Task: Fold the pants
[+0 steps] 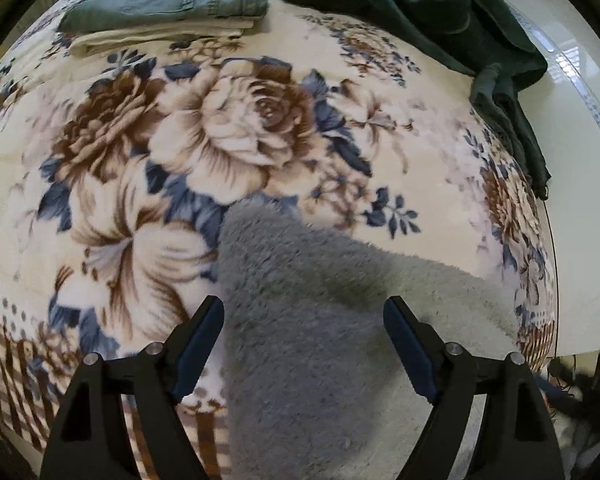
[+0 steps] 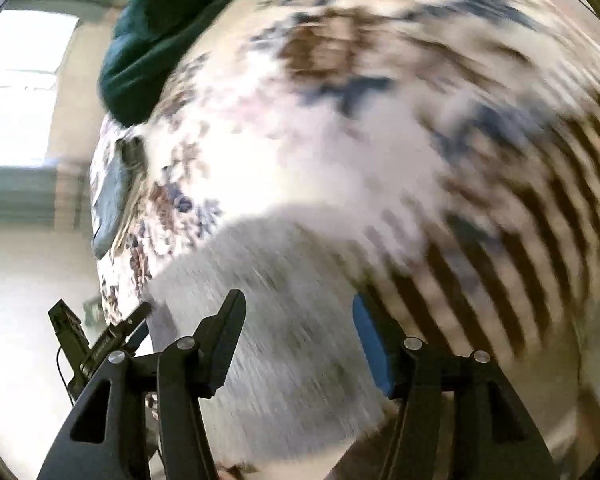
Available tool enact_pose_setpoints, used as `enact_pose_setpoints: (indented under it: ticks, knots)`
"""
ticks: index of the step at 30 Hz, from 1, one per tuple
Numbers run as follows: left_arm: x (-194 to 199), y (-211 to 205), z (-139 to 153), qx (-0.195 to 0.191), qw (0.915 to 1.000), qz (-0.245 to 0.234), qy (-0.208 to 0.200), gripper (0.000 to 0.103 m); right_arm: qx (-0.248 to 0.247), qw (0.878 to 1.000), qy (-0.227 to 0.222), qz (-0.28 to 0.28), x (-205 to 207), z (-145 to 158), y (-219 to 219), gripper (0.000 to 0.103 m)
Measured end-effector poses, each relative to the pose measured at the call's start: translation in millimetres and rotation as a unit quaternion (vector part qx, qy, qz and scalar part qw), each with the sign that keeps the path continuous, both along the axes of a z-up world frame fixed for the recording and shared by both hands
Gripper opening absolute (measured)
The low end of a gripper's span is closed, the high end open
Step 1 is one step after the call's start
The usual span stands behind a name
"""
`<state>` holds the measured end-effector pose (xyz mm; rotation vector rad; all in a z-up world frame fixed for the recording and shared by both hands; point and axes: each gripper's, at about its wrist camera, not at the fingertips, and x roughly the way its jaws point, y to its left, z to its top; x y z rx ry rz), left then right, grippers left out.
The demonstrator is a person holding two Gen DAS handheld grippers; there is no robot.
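- Currently one grey fleece pants (image 1: 300, 320) piece on the floral blanket (image 1: 160, 152), running from under the left gripper (image 1: 304, 316) forward between its fingers, tapering to a point just ahead of the tips.
- Left gripper: two fingers spread wide, fleece between them, neither pad clearly touching it.
- Right gripper (image 2: 298, 312): two fingers also wide apart, nothing clamped; same grey fleece (image 2: 284, 320) below and between the tips. View heavily motion-blurred.
- Other left-hand tool (image 2: 100, 340) visible left of the right gripper's left finger, at the fleece edge.
- Far ahead, left of fingers: one folded stack (image 1: 164, 8), two items, grey-green on beige.
- Far ahead, right: one dark green garment (image 1: 440, 12), crumpled, draped over the blanket's edge.
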<state>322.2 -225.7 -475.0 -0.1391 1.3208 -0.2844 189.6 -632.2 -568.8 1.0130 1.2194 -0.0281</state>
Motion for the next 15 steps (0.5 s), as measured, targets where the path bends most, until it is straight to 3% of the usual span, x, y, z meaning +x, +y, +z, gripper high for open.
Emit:
enact_pose_setpoints:
  ticks: [2, 4, 6, 8, 10, 12, 13, 15]
  knots:
    - [7.4, -3.6, -6.6, -0.002, 1.0, 0.003, 0.005, 0.082, 0.008, 0.999, 0.017, 0.048, 33.5, -22.8, 12.7, 0.059]
    - [18.5, -6.2, -19.2, 0.006, 0.9999, 0.001, 0.015, 0.082, -0.056, 0.993, 0.075, 0.069, 54.1, -54.7, 15.0, 0.058]
    - [29.9, 0.1, -38.3, 0.006, 0.9991, 0.012, 0.041, 0.082, -0.033, 0.993, 0.097, 0.061, 61.6, -73.0, 15.1, 0.059]
    - [38.6, 12.8, -57.6, -0.025, 0.9959, 0.034, 0.081, 0.084, -0.014, 0.995, 0.088, 0.053, 60.2, -64.0, 13.6, 0.06]
    - [39.2, 23.4, -61.8, -0.062, 0.991, 0.056, 0.104, 0.084, 0.007, 0.997, 0.069, 0.044, 47.6, -46.7, 7.3, 0.068]
    - [33.6, 33.2, -49.2, -0.086, 0.9896, 0.067, 0.094, 0.084, 0.041, 0.998, 0.036, 0.039, 25.7, -30.9, 2.2, 0.097]
    - [27.9, 38.2, -39.5, -0.1, 0.9889, 0.071, 0.084, 0.084, 0.057, 0.997, 0.029, 0.037, 13.5, -31.1, 0.9, 0.103]
    - [13.1, 48.7, -24.5, -0.144, 0.9832, 0.088, 0.07, 0.086, 0.098, 0.994, 0.035, 0.042, -8.3, -46.1, 6.3, 0.103]
